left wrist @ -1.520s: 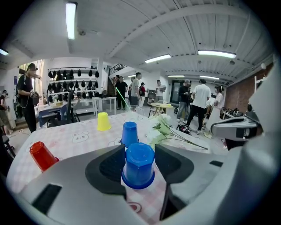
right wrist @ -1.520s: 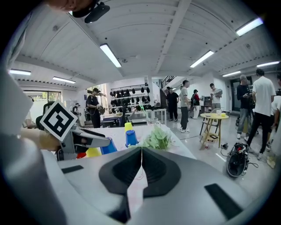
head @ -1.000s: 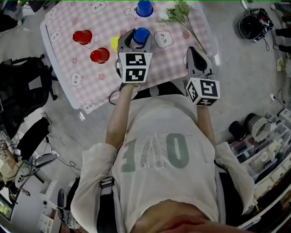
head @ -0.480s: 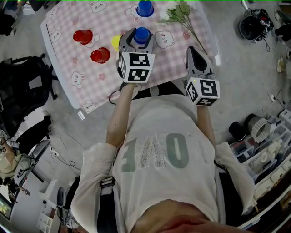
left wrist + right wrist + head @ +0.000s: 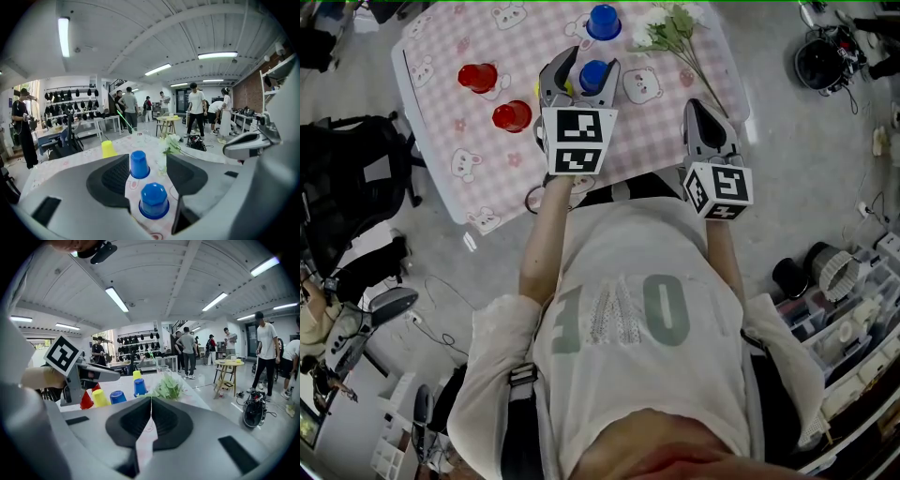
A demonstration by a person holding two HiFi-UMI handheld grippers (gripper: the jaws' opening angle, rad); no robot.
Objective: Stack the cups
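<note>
Two red cups point(image 5: 478, 77) point(image 5: 512, 115) stand upside down on the pink checked table point(image 5: 450, 141). One blue cup point(image 5: 604, 21) stands near the far edge and a second blue cup point(image 5: 593, 75) nearer me. My left gripper point(image 5: 584, 67) hovers open over that nearer blue cup point(image 5: 154, 200), which rests on the cloth below the gap, untouched. Beyond it stand the far blue cup point(image 5: 139, 164) and a yellow cup point(image 5: 108, 148). My right gripper point(image 5: 703, 117) is shut and empty at the table's near right edge; its jaws point(image 5: 151, 401) meet.
A sprig of flowers point(image 5: 670, 28) lies at the table's far right corner. A black backpack point(image 5: 347, 178) sits on the floor to the left, and storage bins point(image 5: 853, 300) to the right. Several people stand far off in the room.
My left gripper has lifted and shifted toward the far side, still open; the yellow cup is now mostly hidden behind it. The blue cup stays on the table. The right gripper has not moved.
</note>
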